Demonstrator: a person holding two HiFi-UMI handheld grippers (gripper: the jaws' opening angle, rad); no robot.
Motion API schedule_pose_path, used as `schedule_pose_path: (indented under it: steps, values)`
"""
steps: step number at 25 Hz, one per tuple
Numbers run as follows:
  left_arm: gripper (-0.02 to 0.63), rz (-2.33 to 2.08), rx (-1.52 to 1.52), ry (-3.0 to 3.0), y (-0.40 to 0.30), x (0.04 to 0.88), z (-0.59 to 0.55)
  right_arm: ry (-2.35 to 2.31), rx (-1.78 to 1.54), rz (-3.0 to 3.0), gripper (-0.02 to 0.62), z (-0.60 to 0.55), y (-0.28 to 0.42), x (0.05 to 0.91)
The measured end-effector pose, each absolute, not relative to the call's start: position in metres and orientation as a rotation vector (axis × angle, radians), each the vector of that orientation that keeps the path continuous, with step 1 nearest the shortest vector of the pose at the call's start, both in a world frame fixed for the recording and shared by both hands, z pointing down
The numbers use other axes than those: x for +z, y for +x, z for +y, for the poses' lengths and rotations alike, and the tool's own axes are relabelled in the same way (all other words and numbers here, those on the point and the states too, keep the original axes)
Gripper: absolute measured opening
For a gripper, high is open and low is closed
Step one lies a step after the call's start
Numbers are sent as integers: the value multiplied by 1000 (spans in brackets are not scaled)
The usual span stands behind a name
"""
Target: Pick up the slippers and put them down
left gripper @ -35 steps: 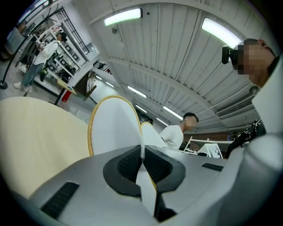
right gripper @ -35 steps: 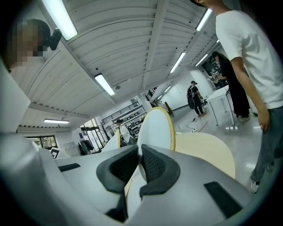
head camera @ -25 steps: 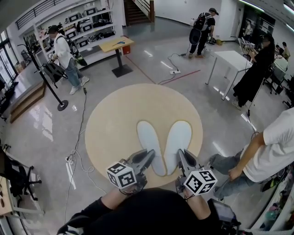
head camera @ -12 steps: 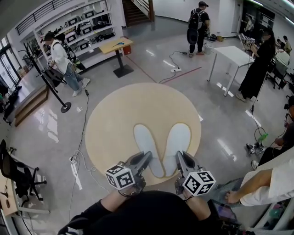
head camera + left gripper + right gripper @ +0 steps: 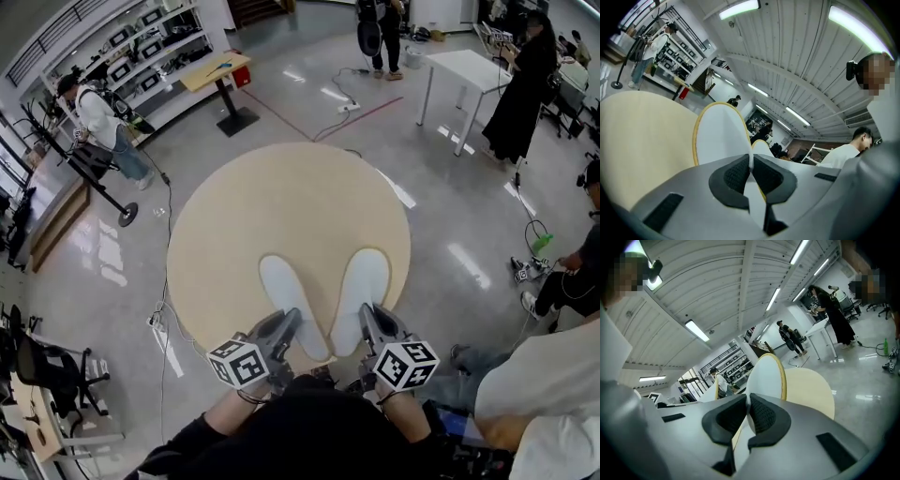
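Found left gripper (image 5: 292, 317) with fingers clamped on the heel edge of the left slipper (image 5: 284, 292), right gripper (image 5: 368, 311) with fingers clamped the same way on the right slipper (image 5: 364, 279). Saw both slippers flat side up, side by side, toes pointing away, close together at the heel end, over the near part of a round beige surface (image 5: 281, 197); couldn't tell about contact with it. Judged the main risk to be the thin edge grip: sag or twist of a floppy slipper, then a slide out of the fingers before set-down. Flagged release from too high as likely cause of a skewed or flipped landing. Flagged also the narrow gap between the pair: possible overlap or knock on landing.
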State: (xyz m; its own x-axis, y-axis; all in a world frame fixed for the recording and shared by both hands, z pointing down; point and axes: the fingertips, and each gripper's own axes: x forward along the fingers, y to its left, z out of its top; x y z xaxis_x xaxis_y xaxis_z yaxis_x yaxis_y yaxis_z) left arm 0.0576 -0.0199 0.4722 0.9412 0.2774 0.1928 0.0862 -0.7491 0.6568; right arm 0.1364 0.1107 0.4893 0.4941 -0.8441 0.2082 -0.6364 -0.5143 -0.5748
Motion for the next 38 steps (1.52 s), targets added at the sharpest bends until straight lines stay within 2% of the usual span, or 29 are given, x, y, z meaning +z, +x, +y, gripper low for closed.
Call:
schedule_pose_path:
  steps: [9,24,38]
  values:
    - [32,396,332,2289,120,484,-47,-2512,-708,1101,32,95,196,491]
    - [32,366,395,2170,145,513,-97,-2533,-902,1032,32,61,236,525]
    - [32,177,525,2247,255,577,-60,-2455,-1057,1188,32,71,381,610]
